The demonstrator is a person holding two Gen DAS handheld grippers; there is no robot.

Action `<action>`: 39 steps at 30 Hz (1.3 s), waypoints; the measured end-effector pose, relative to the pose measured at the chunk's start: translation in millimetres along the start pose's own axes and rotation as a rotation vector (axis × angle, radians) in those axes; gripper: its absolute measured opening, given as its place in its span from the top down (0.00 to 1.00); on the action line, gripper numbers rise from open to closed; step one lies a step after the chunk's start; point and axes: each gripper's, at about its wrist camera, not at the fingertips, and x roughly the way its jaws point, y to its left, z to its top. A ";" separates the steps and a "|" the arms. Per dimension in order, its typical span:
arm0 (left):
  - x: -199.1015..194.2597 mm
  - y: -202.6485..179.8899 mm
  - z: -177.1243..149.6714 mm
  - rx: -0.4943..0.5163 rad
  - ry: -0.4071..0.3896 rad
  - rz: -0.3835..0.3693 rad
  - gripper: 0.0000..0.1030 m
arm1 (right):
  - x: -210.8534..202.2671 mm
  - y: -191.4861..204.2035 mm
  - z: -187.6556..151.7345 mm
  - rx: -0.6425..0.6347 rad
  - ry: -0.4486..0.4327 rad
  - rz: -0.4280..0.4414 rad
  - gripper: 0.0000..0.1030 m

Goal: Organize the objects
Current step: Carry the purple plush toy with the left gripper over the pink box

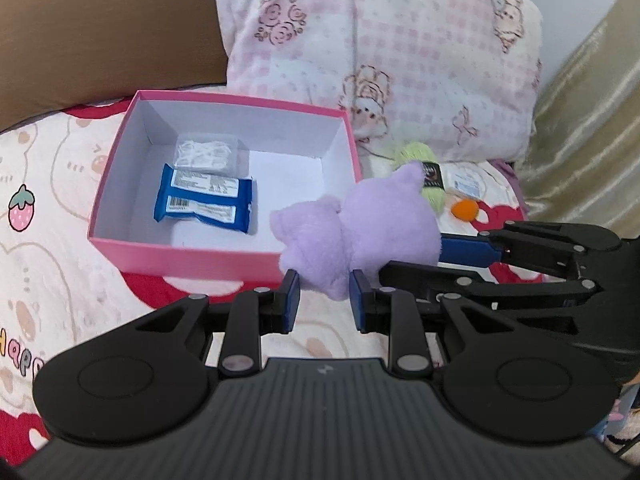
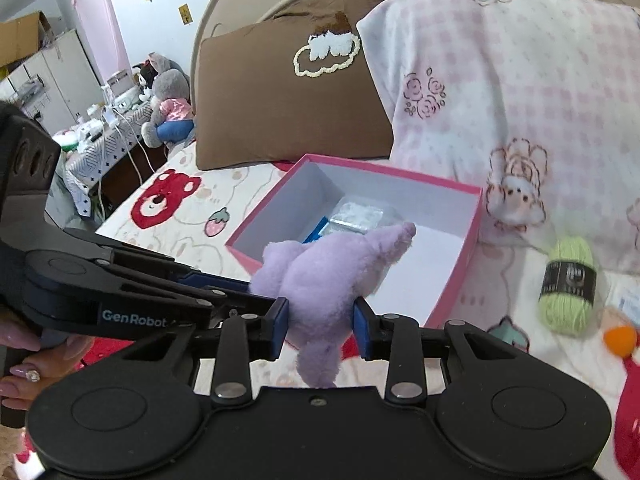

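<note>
A purple plush toy [image 1: 360, 232] hangs over the near right corner of an open pink box [image 1: 192, 256]. Both grippers hold it. My left gripper [image 1: 325, 300] is shut on its lower lobe. My right gripper [image 2: 320, 326] is shut on another part of the plush toy [image 2: 320, 276], a limb dangling below the pads. In the left wrist view the right gripper reaches in from the right, one of its fingers [image 1: 468, 251] against the toy. Inside the box lie a blue snack packet [image 1: 204, 204] and a clear bag of white items [image 1: 206, 154].
A green yarn skein [image 2: 568, 288] and an orange ball [image 2: 620, 338] lie on the patterned bedspread right of the box [image 2: 456, 280]. A brown pillow [image 2: 280, 112] and a pink checked pillow [image 2: 500, 100] stand behind it. A hand [image 2: 24, 368] grips the left tool.
</note>
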 end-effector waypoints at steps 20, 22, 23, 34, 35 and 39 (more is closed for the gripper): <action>123.7 73.8 83.2 -0.122 0.085 0.040 0.84 | 126.3 -69.3 51.2 0.170 0.047 -0.003 0.68; 138.8 78.1 88.2 -0.106 0.096 0.035 0.85 | 137.5 -74.3 53.2 0.169 0.056 -0.025 0.68; 145.6 81.2 90.3 -0.112 0.102 0.027 0.85 | 142.5 -77.0 54.6 0.171 0.058 -0.028 0.69; 211.2 97.7 110.7 -0.131 0.174 -0.026 0.88 | 186.4 -105.3 68.9 0.068 0.128 -0.079 0.69; 215.3 99.0 112.0 -0.141 0.183 -0.029 0.88 | 187.1 -106.1 69.4 0.055 0.125 -0.081 0.69; 225.4 101.9 112.5 -0.182 0.187 -0.039 0.88 | 188.6 -104.4 71.4 0.030 0.134 -0.094 0.70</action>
